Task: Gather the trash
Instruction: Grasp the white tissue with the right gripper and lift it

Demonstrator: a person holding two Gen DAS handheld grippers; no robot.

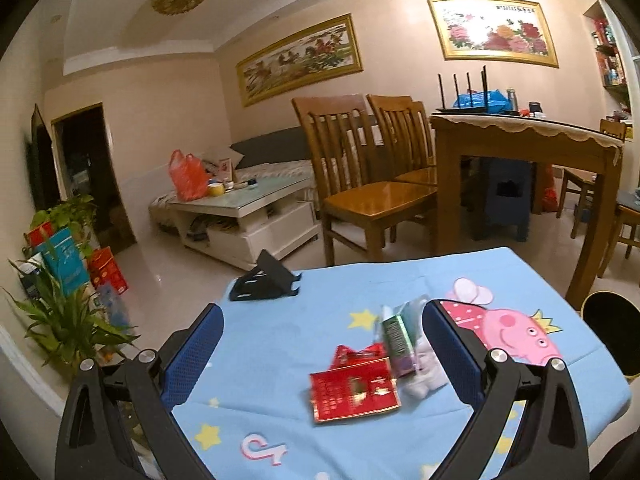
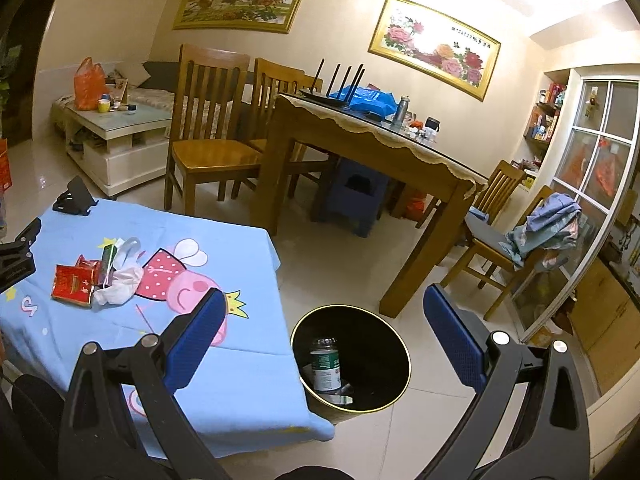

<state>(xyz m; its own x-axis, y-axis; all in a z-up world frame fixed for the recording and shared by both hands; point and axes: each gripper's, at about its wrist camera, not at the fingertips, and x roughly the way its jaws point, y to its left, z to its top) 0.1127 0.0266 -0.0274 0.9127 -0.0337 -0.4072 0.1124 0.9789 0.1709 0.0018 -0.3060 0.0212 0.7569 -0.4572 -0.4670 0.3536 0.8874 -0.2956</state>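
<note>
A small pile of trash lies on the blue cartoon tablecloth point(image 1: 280, 336): a flat red packet point(image 1: 354, 394), a green-labelled wrapper point(image 1: 394, 334) and crumpled white tissue point(image 1: 424, 376). My left gripper point(image 1: 322, 340) is open above the cloth, its blue pads on either side of the pile. The pile also shows in the right wrist view, with the red packet point(image 2: 72, 284) and tissue point(image 2: 120, 284). My right gripper point(image 2: 324, 332) is open and empty above a black bin point(image 2: 394, 360) on the floor. A clear bottle with a green label point(image 2: 325, 364) lies inside the bin.
A black phone stand point(image 1: 264, 278) sits at the cloth's far edge. Beyond stand wooden chairs point(image 1: 360, 184), a wooden dining table point(image 1: 524, 140) and a white coffee table point(image 1: 244, 216). Potted plants point(image 1: 64, 312) stand at the left. The bin is just right of the low table.
</note>
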